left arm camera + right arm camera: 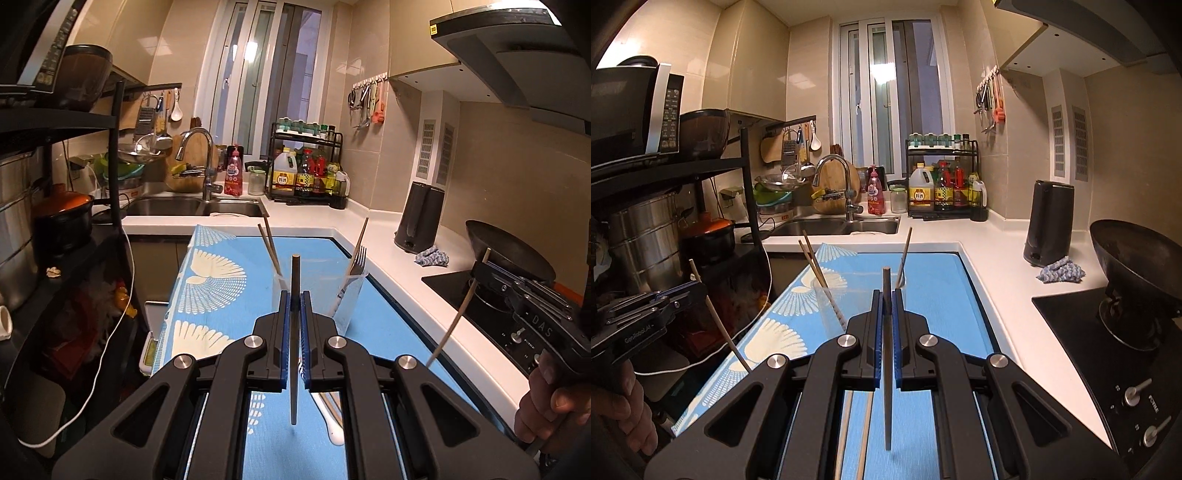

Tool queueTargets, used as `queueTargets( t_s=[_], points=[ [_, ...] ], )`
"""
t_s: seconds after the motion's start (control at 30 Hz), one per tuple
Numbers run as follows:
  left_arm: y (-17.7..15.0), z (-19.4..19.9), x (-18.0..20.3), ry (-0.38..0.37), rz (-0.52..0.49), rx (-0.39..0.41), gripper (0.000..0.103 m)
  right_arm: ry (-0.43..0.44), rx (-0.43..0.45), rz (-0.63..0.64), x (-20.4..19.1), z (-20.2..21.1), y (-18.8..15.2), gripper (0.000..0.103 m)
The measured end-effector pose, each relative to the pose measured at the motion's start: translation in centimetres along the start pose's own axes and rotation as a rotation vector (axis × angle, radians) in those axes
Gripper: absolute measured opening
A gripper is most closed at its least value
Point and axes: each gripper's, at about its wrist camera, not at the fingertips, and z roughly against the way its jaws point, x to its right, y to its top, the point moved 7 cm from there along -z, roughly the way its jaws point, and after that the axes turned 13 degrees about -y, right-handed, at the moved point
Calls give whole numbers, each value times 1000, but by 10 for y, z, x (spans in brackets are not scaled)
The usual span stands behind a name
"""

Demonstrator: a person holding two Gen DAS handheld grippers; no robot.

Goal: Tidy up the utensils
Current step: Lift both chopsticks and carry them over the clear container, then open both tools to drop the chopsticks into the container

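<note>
**A chopstick clamped in each gripper above the blue mat**

A single chopstick [294,332] is clamped upright in the left gripper [294,299], above the blue mat [369,332]. Toward the mat's far edge, two clear cups are seen: the left cup [280,291] with chopsticks, the right cup [351,299] with a fork [356,260]. A second chopstick [887,354] is pinched in the right gripper [886,299].

Two clear cups [347,295] stand ahead on the otherwise bare blue mat [388,325].
</note>
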Motion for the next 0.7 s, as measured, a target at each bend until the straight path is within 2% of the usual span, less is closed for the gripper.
queueTargets(
  t_s=[0.2,0.33,0.57,0.7],
  points=[
    [29,-17,-3,-42,13,-20,5,30,24,-3,-6,-21,35,5],
    [63,-32,-4,-69,4,-19,5,49,45,-11,-12,-37,70,5],
    [126,-55,-1,-54,-47,47,5,64,114,-4,-29,-64,133,5],
    [149,-73,2,-45,-64,78,5,68,169,-20,-36,-75,161,5]
  ],
)
